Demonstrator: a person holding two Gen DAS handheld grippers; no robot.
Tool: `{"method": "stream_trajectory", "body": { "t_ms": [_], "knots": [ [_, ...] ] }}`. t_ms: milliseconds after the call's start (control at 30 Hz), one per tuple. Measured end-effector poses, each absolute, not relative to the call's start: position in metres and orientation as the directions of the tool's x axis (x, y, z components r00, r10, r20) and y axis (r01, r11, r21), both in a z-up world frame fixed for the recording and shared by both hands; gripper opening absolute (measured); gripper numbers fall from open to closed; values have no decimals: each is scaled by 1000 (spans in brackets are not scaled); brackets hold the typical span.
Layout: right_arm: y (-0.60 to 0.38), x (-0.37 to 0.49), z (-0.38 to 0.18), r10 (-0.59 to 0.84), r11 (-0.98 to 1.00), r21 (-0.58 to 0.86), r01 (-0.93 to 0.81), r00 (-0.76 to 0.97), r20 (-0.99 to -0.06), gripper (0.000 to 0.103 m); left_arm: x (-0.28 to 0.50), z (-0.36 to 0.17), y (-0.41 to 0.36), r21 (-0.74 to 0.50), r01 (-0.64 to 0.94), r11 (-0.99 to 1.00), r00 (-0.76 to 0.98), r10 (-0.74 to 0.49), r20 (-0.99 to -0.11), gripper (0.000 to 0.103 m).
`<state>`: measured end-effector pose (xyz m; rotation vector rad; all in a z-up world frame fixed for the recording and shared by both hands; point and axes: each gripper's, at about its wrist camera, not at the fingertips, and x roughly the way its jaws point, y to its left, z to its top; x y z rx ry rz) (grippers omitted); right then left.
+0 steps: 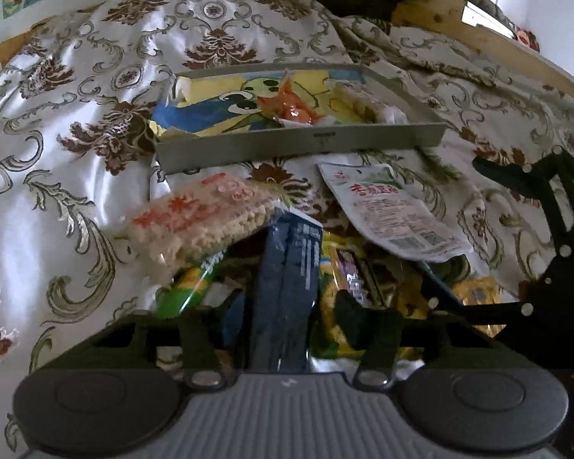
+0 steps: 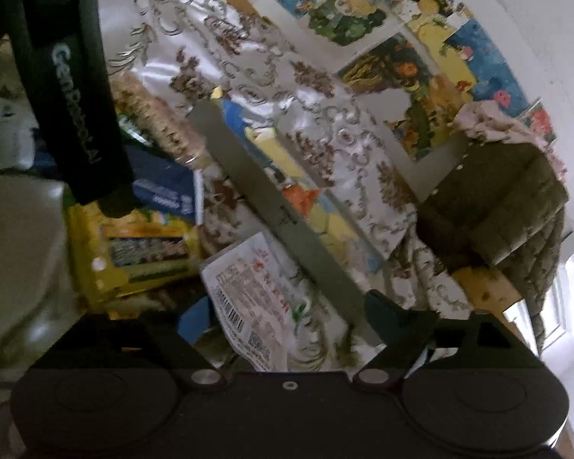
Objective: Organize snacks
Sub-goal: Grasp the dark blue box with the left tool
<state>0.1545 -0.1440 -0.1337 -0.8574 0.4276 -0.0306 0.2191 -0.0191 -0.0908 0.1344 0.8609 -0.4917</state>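
My left gripper (image 1: pixel 273 313) points down into a pile of snacks on the bed. A dark blue packet (image 1: pixel 287 267) stands between its fingers, with a small gap on each side. One of its fingers (image 2: pixel 80 114) shows at the top left of the right wrist view. My right gripper (image 2: pixel 271 317) is open, and a white packet (image 2: pixel 248 298) with red print lies between its fingers. The same right gripper (image 1: pixel 453 229) and white packet (image 1: pixel 394 210) show in the left wrist view. Behind the pile, a grey tray (image 1: pixel 298 145) holds an orange packet (image 1: pixel 294 109).
A rice cracker packet (image 1: pixel 195 225) leans on the blue one. A green packet (image 1: pixel 187 290) and a yellow packet (image 2: pixel 134 252) lie in the pile. The patterned satin bedcover (image 1: pixel 76 134) lies all round. A folded olive quilt (image 2: pixel 497 206) and a wooden bed rail (image 1: pixel 459 26) stand behind.
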Motion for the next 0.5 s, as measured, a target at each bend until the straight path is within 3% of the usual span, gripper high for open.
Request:
{"method": "stream_trajectory", "body": {
  "t_ms": [100, 500],
  "knots": [
    [-148, 158, -128, -212, 662, -743, -100, 925, -314, 81, 223, -91, -18, -97, 456, 885, 549, -365, -752, 43],
    [-164, 206, -147, -261, 558, -823, -107, 919, -296, 81, 233, -95, -20, -131, 450, 884, 526, -380, -760, 48]
  ]
}}
